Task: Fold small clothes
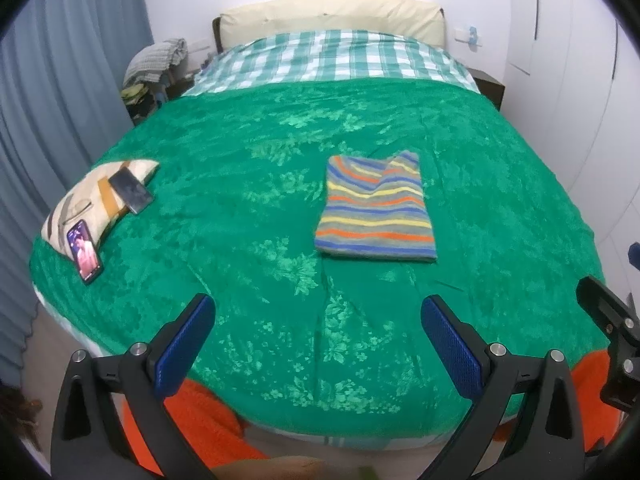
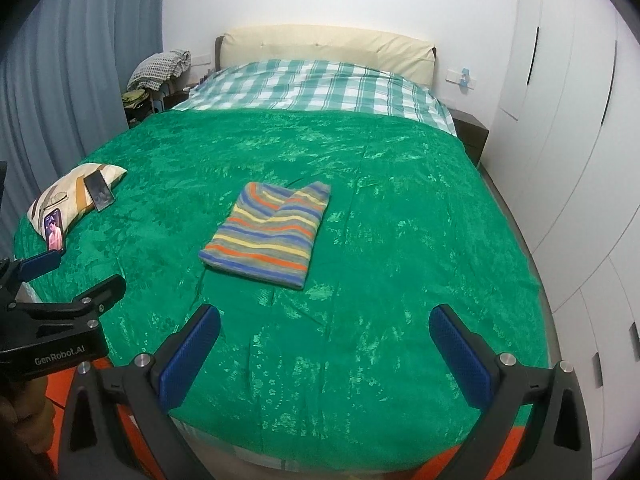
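A: Mid-bed, on the green blanket [image 1: 240, 160]: striped garment [image 1: 376, 208], folded into a rectangle. Long axis toward the headboard [image 1: 332, 20], notched end far.

B: Likely soft, light, limp; pinch near corners. Left tool [image 1: 318, 344] and right tool [image 2: 324, 352] both spread, holding nothing.

A folded striped garment [image 2: 269, 232] lay flat on a green bedspread [image 2: 400, 240]. The right gripper [image 2: 324, 356] hovered wide apart at the bed's near edge. At far left, two phones [image 2: 55, 234] leaned against a small pillow [image 2: 60, 196], near the left gripper [image 2: 72, 284].
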`<action>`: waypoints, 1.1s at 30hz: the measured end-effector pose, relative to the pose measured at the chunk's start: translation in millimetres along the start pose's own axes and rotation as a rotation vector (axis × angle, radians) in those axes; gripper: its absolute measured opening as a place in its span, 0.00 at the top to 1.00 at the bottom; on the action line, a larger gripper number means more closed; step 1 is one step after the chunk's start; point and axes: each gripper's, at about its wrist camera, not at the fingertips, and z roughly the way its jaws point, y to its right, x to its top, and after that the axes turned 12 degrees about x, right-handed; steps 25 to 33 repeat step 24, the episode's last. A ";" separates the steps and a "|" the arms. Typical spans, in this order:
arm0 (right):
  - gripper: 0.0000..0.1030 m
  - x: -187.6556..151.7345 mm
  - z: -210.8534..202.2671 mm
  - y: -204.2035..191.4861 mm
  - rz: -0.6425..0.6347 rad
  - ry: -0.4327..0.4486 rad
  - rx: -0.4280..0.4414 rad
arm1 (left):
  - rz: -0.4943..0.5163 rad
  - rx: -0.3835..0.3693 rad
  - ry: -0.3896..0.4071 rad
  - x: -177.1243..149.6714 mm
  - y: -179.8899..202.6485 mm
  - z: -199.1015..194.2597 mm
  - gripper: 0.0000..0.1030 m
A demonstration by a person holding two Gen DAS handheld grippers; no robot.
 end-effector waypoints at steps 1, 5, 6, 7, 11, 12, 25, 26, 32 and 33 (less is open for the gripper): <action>0.00 0.1 0.2 -0.1 -0.002 0.000 -0.001 | 0.002 0.000 0.002 0.4 0.2 -0.4 0.00; 0.00 0.0 -0.7 1.8 0.006 0.000 -0.006 | 0.006 -0.015 0.020 0.5 0.7 -4.4 0.00; 0.00 -0.2 -0.9 2.4 0.008 0.000 -0.007 | 0.003 -0.034 0.021 0.4 0.2 -5.2 0.00; 0.00 -0.4 -1.1 2.6 0.011 0.000 -0.007 | 0.000 -0.046 0.023 0.5 0.4 -5.7 0.00; 0.00 -0.6 -1.7 4.7 0.019 0.002 -0.010 | 0.004 -0.067 0.049 0.8 0.9 -11.6 0.00; 0.00 -0.4 -1.8 5.8 0.022 0.003 -0.009 | 0.007 -0.066 0.053 1.0 2.3 -12.4 0.00; 0.00 -0.9 -2.0 7.0 0.027 0.004 -0.010 | 0.045 -0.039 0.103 1.5 9.7 -22.4 0.00; 0.00 -0.9 -2.0 7.0 0.027 0.004 -0.010 | 0.045 -0.039 0.103 1.5 9.7 -22.4 0.00; 0.00 -0.9 -2.0 7.0 0.027 0.004 -0.010 | 0.045 -0.039 0.103 1.5 9.7 -22.4 0.00; 0.00 -0.9 -2.0 7.0 0.027 0.004 -0.010 | 0.045 -0.039 0.103 1.5 9.7 -22.4 0.00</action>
